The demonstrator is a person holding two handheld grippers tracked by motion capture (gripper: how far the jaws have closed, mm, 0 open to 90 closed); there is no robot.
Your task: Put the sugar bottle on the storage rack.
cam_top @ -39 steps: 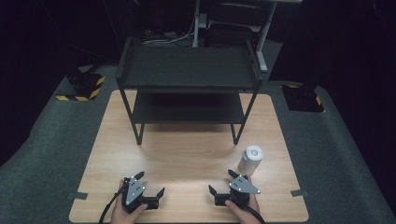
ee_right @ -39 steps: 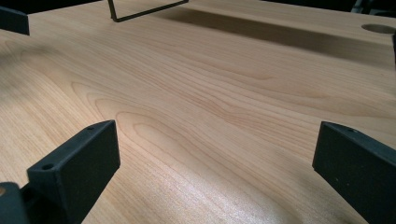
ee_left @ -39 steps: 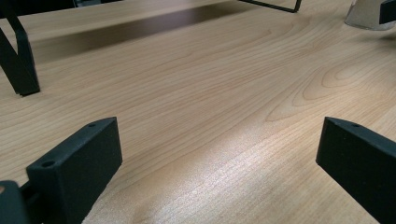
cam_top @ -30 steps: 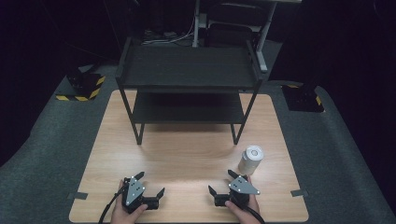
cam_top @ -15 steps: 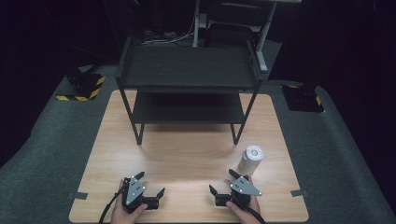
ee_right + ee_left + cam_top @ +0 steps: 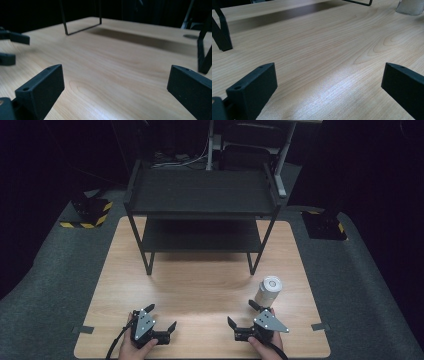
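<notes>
A white cylindrical can [image 6: 268, 290] stands upright on the wooden table [image 6: 200, 285], right of centre. My right gripper [image 6: 241, 313] rests near the front edge just in front of the can, jaws wide apart and empty. Open and empty too, my left gripper [image 6: 161, 316] lies at the front left. In the left gripper view the left gripper [image 6: 329, 75] faces bare wood, with the can's base [image 6: 409, 6] far off at the top right. The right gripper [image 6: 115, 80] looks across the table, and the left gripper's jaws [image 6: 10, 47] show at the left edge.
A black two-tier shelf rack [image 6: 202, 195] stands on the back half of the table, both shelves bare. Its legs [image 6: 222, 35] [image 6: 203, 57] reach the tabletop. Grey carpet surrounds the table, with hazard-striped bases [image 6: 87, 215] on the floor.
</notes>
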